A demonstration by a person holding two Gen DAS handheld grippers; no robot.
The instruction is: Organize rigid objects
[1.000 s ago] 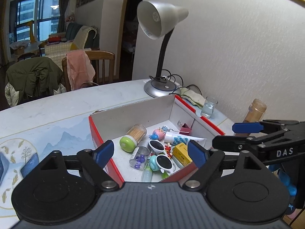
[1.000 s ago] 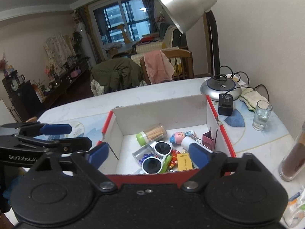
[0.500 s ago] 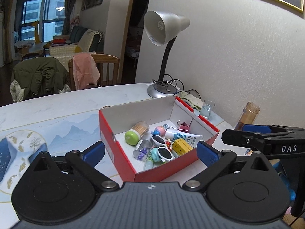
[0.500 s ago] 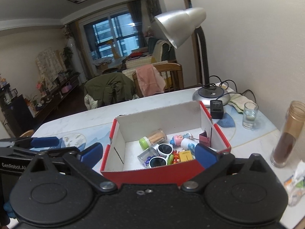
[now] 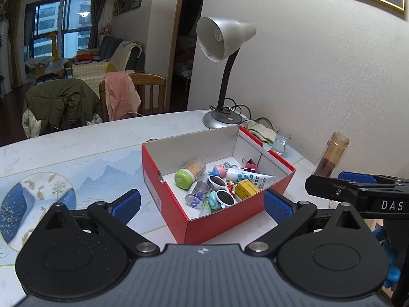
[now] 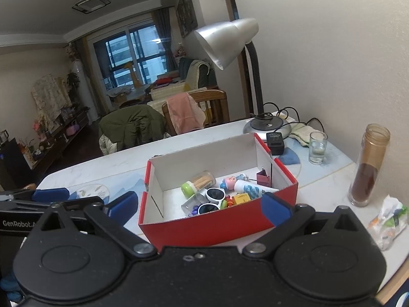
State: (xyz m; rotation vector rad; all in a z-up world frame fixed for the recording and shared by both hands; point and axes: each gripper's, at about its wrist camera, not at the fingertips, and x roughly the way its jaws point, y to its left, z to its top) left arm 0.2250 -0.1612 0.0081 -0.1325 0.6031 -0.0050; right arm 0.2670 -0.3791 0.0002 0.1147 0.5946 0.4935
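Left wrist view: we hold our left gripper (image 5: 202,203) and right gripper (image 6: 198,208) spread wide, gripping nothing; the red box (image 5: 225,227) of trinkets sits on the table (image 5: 76,143).

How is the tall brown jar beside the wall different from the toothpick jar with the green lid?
The tall brown jar stands upright on the table, outside the red box; the toothpick jar lies on its side inside the box. The tall jar's mouth looks open, only its lower part filled with something dark brown; the toothpick jar is closed by a green lid and packed with pale sticks. The tall jar looks much taller. Both are clear cylinders.
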